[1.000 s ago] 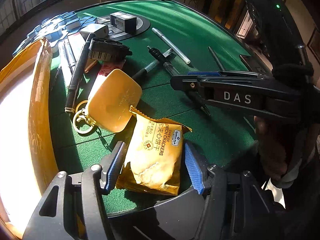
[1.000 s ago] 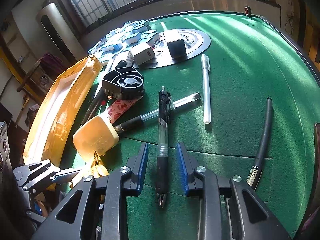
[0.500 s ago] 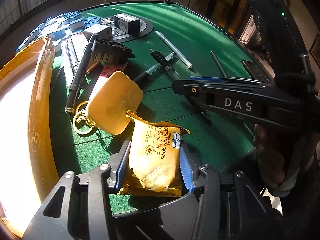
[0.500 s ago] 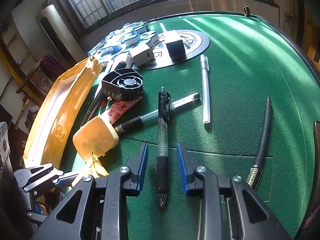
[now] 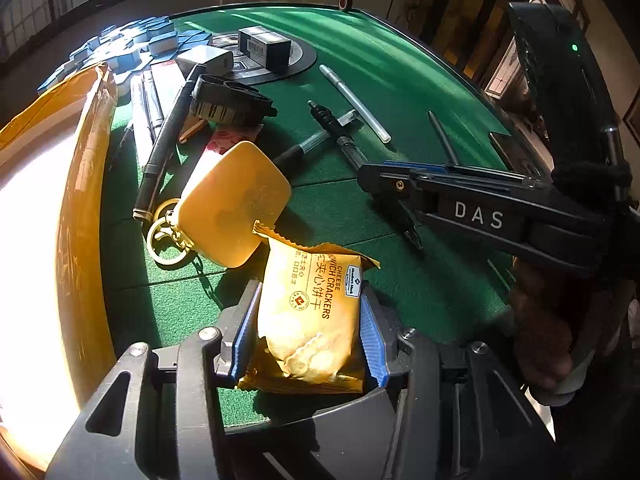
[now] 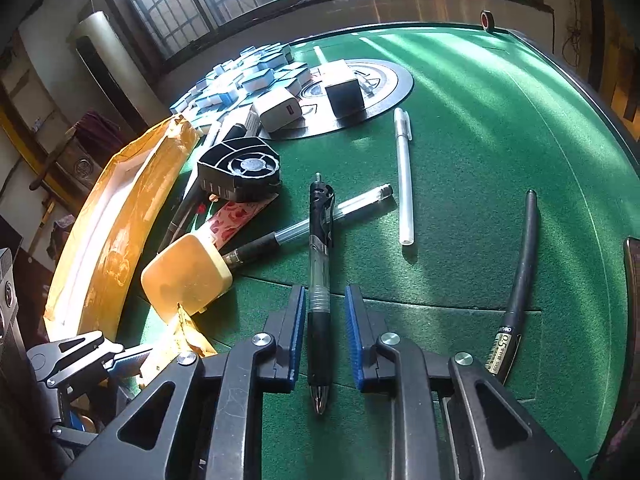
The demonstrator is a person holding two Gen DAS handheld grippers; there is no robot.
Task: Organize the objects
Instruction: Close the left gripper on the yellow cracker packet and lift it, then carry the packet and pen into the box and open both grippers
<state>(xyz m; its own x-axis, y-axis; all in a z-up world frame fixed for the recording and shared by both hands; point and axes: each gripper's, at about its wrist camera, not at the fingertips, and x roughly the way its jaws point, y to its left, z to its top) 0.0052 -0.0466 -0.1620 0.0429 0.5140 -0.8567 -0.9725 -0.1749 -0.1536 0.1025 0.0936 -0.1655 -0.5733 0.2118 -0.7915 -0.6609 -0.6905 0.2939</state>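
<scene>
Green table (image 6: 500, 128) was cluttered, big yellow envelope (image 5: 80, 208) along its 9 o'clock edge. Left gripper (image 5: 306, 336) had its blue pads pressed against both sides of the cracker pack (image 5: 310, 316), sitting at 6 o'clock. Right gripper (image 6: 325, 330) fingers were apart either side of the black pen (image 6: 319, 280), not touching it, pen pointing to 12 o'clock

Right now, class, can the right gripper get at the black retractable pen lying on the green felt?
Probably yes: the right gripper already straddles the black retractable pen, its jaws open with small gaps either side and nothing lying between.
</scene>
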